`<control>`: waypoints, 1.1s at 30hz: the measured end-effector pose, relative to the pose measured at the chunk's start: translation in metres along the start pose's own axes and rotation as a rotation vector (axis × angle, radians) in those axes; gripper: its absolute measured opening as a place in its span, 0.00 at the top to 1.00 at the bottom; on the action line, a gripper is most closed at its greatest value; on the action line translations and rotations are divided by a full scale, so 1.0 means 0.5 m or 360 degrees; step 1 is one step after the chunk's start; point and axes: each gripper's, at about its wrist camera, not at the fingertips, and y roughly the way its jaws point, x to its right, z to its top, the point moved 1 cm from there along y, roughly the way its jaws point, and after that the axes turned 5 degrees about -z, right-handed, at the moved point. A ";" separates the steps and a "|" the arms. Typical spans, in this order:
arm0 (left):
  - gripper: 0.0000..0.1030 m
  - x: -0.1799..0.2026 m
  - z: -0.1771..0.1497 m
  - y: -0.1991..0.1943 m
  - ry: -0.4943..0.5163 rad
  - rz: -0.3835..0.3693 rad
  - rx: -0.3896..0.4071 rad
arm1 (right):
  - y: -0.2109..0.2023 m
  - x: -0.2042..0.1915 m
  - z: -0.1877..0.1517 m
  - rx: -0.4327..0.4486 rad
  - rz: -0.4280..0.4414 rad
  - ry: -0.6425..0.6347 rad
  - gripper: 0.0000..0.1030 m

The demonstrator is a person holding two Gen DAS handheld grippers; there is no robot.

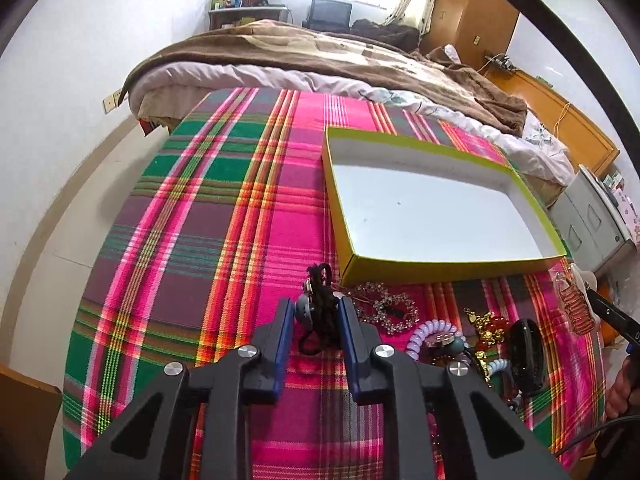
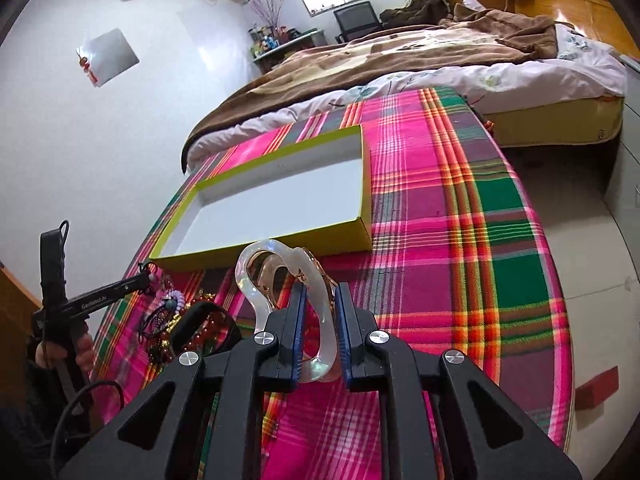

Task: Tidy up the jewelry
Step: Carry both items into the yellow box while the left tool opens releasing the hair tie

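Left gripper [image 1: 316, 316] jaws closed on black cord necklace [image 1: 320, 312] above plaid bench [image 1: 192, 220]; right gripper [image 2: 320, 320] jaws clamp clear curved piece [image 2: 280, 280], near empty yellow-green box [image 2: 280, 200].

The left gripper [image 1: 316, 320] covered the lower part of a black cord [image 1: 320, 308], and a small grey piece [image 1: 303, 309] beside it was too hidden to name. The jewelry pile [image 1: 460, 340] was a tangle whose separate pieces could not be sorted out; its near part lay behind the gripper's body. A hand [image 1: 620, 388] was cut off by the left view's right edge. In the right view, the blue pads [image 2: 298, 332] hid the sides of a clear hair claw [image 2: 280, 280], and a hand [image 2: 64, 354] sat half lost in the dark corner. The shelf items [image 2: 266, 40] were too small to tell.
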 end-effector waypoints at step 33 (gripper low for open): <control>0.78 0.090 0.198 0.052 0.0133 -0.0193 0.0038 | 0.112 -0.048 0.203 0.0086 -0.0254 -0.0083 0.86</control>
